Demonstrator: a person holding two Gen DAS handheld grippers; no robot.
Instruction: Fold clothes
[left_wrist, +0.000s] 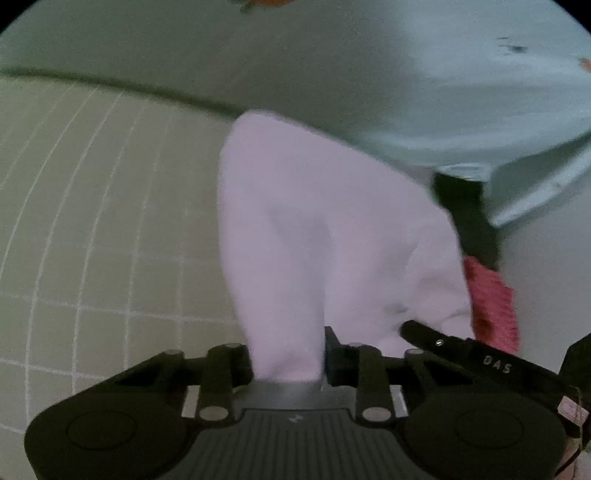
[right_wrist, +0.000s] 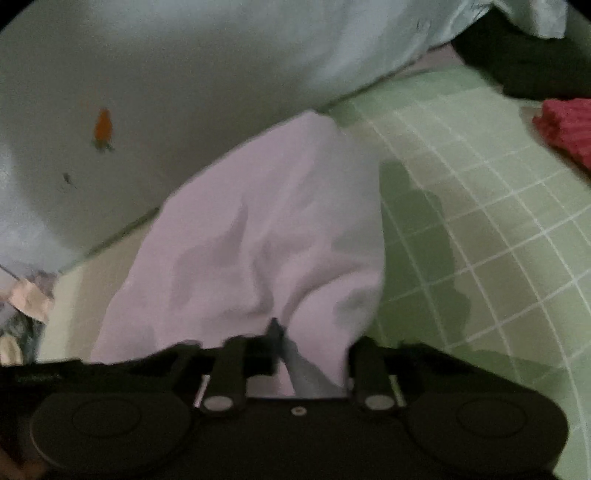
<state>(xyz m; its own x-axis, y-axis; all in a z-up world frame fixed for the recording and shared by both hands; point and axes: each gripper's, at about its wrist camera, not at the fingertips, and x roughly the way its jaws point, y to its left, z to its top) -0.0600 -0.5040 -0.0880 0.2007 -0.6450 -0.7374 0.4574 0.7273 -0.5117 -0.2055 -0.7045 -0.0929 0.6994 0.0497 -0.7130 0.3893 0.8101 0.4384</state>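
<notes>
A pale lilac-white garment (left_wrist: 314, 229) hangs lifted above the green grid mat (left_wrist: 92, 221). My left gripper (left_wrist: 286, 354) is shut on one bunched edge of it, and the cloth rises from between the fingers. In the right wrist view the same garment (right_wrist: 258, 229) drapes over and in front of my right gripper (right_wrist: 284, 343), which is pinched on a fold of it. The fingertips of both grippers are mostly hidden by cloth. Both views are blurred.
A light blue garment (right_wrist: 221, 74) with small carrot prints lies behind the white one, also seen as blue cloth (left_wrist: 406, 92). A black garment (right_wrist: 535, 62) and a red knit piece (right_wrist: 569, 129) lie on the mat (right_wrist: 480, 184) to the right. More crumpled clothes (right_wrist: 26, 302) lie at the left edge.
</notes>
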